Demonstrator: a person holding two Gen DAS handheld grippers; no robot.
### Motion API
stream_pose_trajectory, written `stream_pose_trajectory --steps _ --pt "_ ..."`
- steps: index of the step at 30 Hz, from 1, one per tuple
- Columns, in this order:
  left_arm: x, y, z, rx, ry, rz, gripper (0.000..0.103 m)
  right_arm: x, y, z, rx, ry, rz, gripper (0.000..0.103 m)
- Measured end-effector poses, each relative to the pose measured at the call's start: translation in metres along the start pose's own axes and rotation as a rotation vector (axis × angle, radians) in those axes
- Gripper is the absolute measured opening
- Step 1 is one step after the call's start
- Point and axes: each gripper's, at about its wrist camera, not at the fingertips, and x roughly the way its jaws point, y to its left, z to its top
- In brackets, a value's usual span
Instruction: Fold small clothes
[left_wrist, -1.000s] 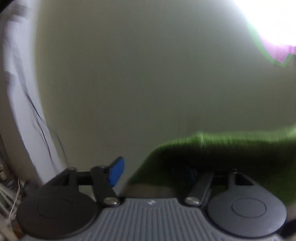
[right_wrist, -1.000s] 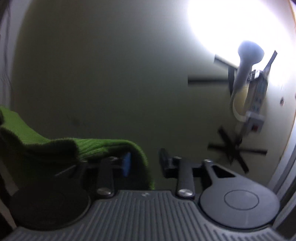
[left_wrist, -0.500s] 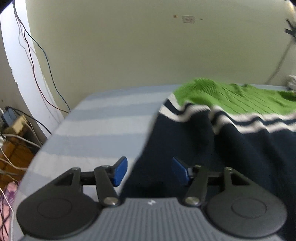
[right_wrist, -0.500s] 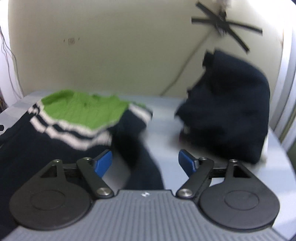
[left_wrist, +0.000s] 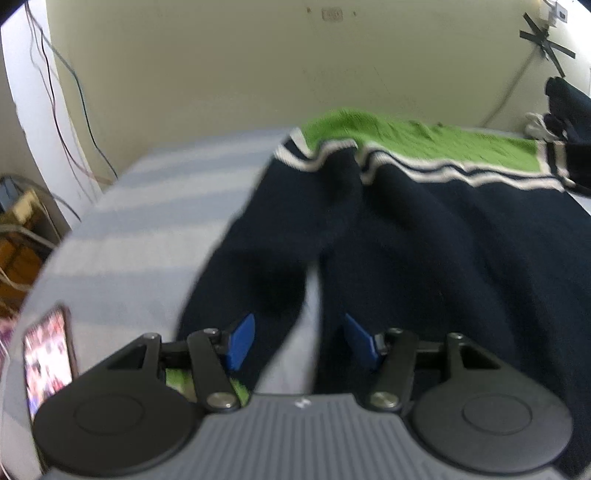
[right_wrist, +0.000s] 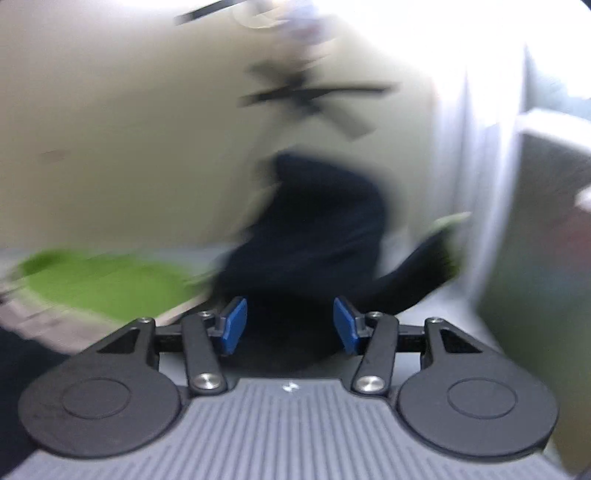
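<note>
The navy and green sweater (left_wrist: 424, 221) is lying spread flat on the striped bed (left_wrist: 147, 221), not folded yet. The left gripper (left_wrist: 299, 341) fingers are released and holding nothing. The right gripper (right_wrist: 290, 325) fingers are closing, with dark cloth blurry between them.

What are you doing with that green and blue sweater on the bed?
A person with a gripper in each hand is folding clothes. The navy and green sweater lies spread on the striped bed cover, not yet folded. The left gripper hangs open above the sweater's near end, gripping nothing. The right gripper has its jaws closing, with dark cloth in front of it; that view is too blurred to say more. Another dark garment is heaped by the wall.
</note>
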Motion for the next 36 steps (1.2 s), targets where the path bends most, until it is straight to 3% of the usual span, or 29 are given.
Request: stream_pose_trajectory --steps 4,7,11,12,13,14,16,18,21,24,27,29,30,31,32,36 --pt "-0.01 0.0 -0.01 -0.007 0.018 -0.01 0.061 -0.014 0.043 -0.046 -0.012 0.134 0.263 0.056" --pt "-0.018 -0.001 -0.014 -0.007 0.039 -0.037 0.061 -0.021 0.071 -0.082 -0.041 0.226 0.358 0.056" --pt "-0.021 -0.009 -0.025 0.019 0.049 -0.033 0.06 -0.035 0.093 -0.109 -0.069 0.266 0.434 0.056" --pt "-0.021 -0.01 -0.027 0.02 0.042 -0.034 0.056 -0.038 0.101 -0.115 -0.093 0.266 0.442 0.055" --pt "-0.023 -0.011 -0.028 0.018 0.035 -0.048 0.041 -0.039 0.106 -0.12 -0.114 0.259 0.449 0.055" --pt "-0.025 -0.011 -0.03 0.01 0.031 -0.081 0.033 -0.038 0.111 -0.119 -0.137 0.228 0.438 0.041" --pt "-0.027 -0.015 -0.032 0.018 0.013 -0.06 0.016 -0.043 0.128 -0.125 -0.197 0.19 0.418 0.012" --pt "-0.03 -0.018 -0.034 0.033 0.006 -0.058 0.01 -0.046 0.13 -0.121 -0.196 0.186 0.418 0.012" --pt "-0.051 -0.018 -0.039 0.03 -0.016 -0.098 0.009 -0.065 0.107 -0.107 -0.204 0.155 0.383 0.011" --pt "-0.068 -0.013 -0.046 0.011 -0.021 -0.141 0.009 -0.071 0.085 -0.09 -0.193 0.15 0.335 0.011" --pt "-0.063 -0.01 -0.052 0.011 0.009 -0.136 0.014 -0.065 0.079 -0.096 -0.209 0.232 0.339 0.015" --pt "-0.055 -0.002 -0.054 -0.01 0.029 -0.111 0.022 -0.054 0.08 -0.099 -0.23 0.286 0.318 0.029" --pt "-0.054 0.005 -0.054 -0.04 0.031 -0.106 0.034 -0.051 0.076 -0.097 -0.245 0.29 0.316 0.034" --pt "-0.056 0.014 -0.054 -0.077 0.018 -0.105 0.043 -0.049 0.072 -0.091 -0.239 0.269 0.297 0.042" --pt "-0.06 0.026 -0.055 -0.121 -0.005 -0.104 0.045 -0.051 0.066 -0.083 -0.215 0.242 0.271 0.043" --pt "-0.064 0.063 -0.052 -0.263 -0.058 -0.085 0.054 -0.051 0.057 -0.041 -0.108 0.124 0.264 0.044"
